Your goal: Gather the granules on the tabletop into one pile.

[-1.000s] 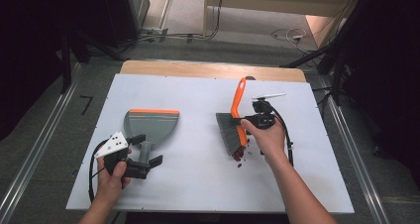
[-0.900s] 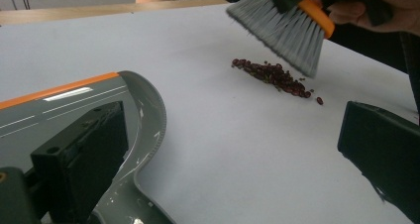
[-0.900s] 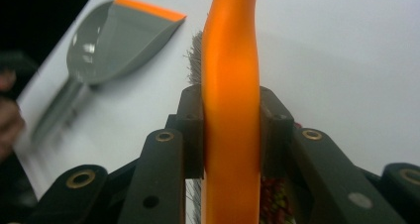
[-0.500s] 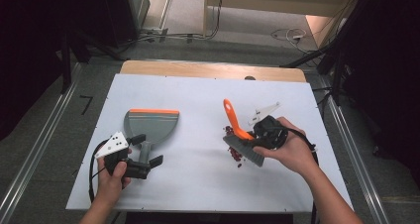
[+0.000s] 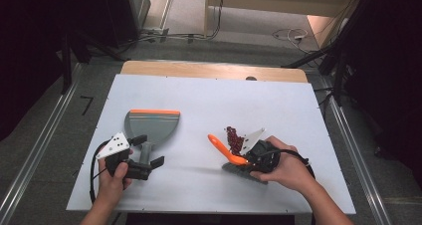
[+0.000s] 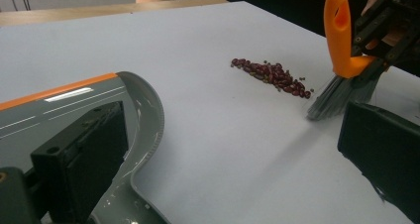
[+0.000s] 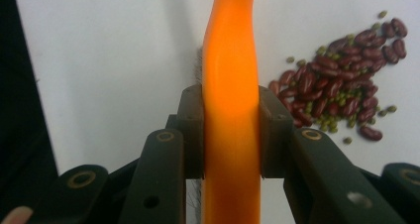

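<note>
Left side first: my left gripper (image 5: 144,165) sits at about 8 o'clock on the white desk (image 5: 199,100), its jaws pinching the handle of the grey dustpan (image 5: 149,125), whose orange-edged mouth points toward 12 o'clock and lies flat on the desk. Moving right, bare desk separates the pan from the pile of red beans (image 5: 234,139), mixed with a few small green ones in the right gripper view, lying near 4 o'clock of centre. Just beside and below the pile, my right gripper (image 5: 247,160) is clamped tight on the orange handle of the brush (image 5: 221,146), grey bristles down on the desk at the near edge of the beans. I judge the step in hand as sweeping: brush placed, pan waiting. The next move calls for a stroke toward 9 o'clock, pushing beans at the pan mouth, or bringing the pan closer. No brand, label or writing is readable anywhere.
</note>
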A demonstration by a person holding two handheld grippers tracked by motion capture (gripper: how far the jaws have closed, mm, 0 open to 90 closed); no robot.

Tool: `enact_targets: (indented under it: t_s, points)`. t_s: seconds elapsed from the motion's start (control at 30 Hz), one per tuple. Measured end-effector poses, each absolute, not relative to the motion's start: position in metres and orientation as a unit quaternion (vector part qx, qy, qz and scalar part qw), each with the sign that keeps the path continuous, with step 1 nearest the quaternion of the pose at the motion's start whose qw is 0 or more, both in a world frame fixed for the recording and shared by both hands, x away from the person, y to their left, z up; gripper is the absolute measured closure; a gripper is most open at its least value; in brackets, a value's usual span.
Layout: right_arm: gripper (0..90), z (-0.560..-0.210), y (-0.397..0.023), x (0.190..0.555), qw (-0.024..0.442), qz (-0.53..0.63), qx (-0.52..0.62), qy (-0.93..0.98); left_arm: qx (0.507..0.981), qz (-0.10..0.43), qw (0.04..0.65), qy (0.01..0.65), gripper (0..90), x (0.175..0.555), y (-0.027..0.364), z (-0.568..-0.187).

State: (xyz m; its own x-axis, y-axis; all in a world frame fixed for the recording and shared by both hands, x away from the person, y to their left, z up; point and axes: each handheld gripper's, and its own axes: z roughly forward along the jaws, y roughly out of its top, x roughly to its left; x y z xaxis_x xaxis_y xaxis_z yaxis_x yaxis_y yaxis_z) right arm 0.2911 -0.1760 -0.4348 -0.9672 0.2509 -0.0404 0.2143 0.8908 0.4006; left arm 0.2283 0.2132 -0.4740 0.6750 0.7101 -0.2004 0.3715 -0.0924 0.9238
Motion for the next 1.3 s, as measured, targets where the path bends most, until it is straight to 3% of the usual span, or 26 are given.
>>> enact_targets:
  t_s: [1.3]
  points:
    - [67.2,-0.446,-0.172,0.380,0.055,0.249,0.094,0.962,0.727,0.154,0.560,0.366,0.0,0.227,0.213,-0.475]
